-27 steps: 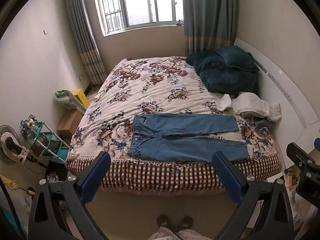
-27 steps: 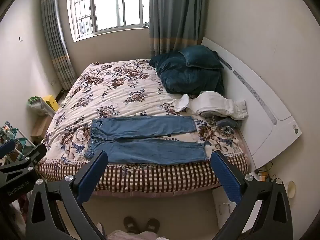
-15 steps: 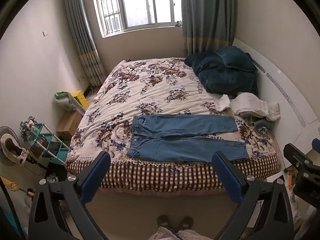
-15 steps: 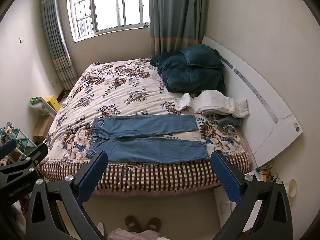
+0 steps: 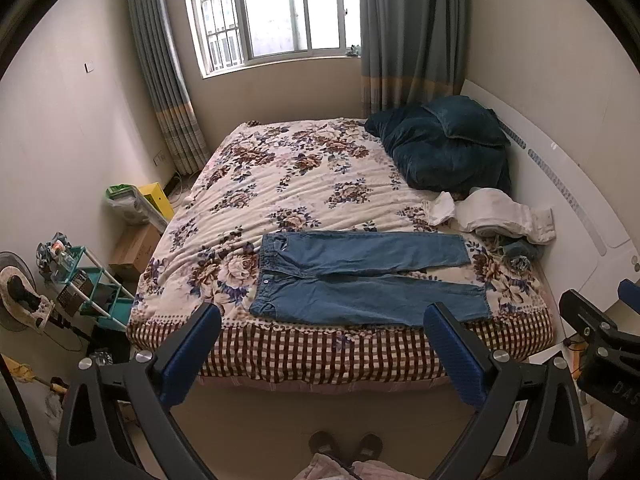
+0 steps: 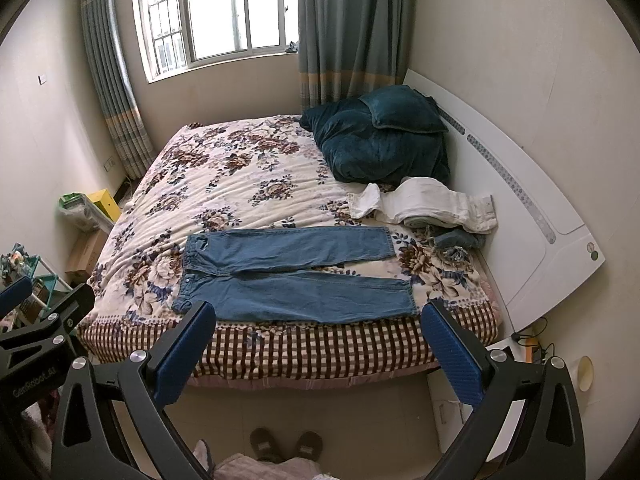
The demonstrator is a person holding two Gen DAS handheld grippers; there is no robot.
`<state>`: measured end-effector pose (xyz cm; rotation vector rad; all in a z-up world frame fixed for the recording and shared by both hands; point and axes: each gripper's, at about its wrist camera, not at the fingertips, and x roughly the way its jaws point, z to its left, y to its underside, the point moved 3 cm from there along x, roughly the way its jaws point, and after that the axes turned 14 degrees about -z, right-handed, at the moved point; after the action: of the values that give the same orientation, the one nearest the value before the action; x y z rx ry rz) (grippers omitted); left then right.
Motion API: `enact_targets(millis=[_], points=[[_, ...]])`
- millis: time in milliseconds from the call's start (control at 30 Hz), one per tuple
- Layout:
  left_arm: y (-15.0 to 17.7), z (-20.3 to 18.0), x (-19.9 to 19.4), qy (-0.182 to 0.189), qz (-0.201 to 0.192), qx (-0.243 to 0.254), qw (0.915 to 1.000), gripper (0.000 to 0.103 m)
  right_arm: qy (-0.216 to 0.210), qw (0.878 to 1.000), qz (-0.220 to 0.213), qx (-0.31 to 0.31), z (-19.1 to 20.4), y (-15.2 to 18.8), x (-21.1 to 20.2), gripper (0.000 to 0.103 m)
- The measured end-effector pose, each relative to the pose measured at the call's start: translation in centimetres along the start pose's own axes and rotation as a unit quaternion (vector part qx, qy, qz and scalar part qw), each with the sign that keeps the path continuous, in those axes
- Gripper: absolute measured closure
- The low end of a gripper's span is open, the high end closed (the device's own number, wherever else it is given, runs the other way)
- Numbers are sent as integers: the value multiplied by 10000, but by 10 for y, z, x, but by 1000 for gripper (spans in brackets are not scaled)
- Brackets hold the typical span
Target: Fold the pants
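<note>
Blue jeans (image 5: 360,276) lie spread flat along the near edge of the bed (image 5: 304,184), waistband to the left, legs pointing right; they also show in the right wrist view (image 6: 292,276). My left gripper (image 5: 322,344) is open and empty, held in the air above the floor in front of the bed, well short of the jeans. My right gripper (image 6: 318,342) is also open and empty, at a similar height and distance. The right gripper's body (image 5: 600,344) shows at the right edge of the left wrist view.
A dark teal quilt and pillow (image 5: 444,148) sit at the bed's far right. White folded clothes (image 5: 496,216) and a small denim piece (image 5: 516,252) lie by the white headboard (image 6: 520,200). A teal rack (image 5: 88,292), boxes and a fan stand left of the bed.
Both grippers have drawn slightly back and upward, so the bed and jeans sit a little lower and smaller in view. The jeans have not moved.
</note>
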<state>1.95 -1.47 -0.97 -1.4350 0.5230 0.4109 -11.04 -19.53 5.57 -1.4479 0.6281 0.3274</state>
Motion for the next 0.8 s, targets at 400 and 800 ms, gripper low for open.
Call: enact_targets(millis=[400,800], points=[[3,6,-4,-33,-38,-78,10000,0,-51,10000,48,49,-7,6,-8,0],[6,8,-6,-16,-47,-81,10000,0,-46,10000,39,44,-4,2,-11,0]])
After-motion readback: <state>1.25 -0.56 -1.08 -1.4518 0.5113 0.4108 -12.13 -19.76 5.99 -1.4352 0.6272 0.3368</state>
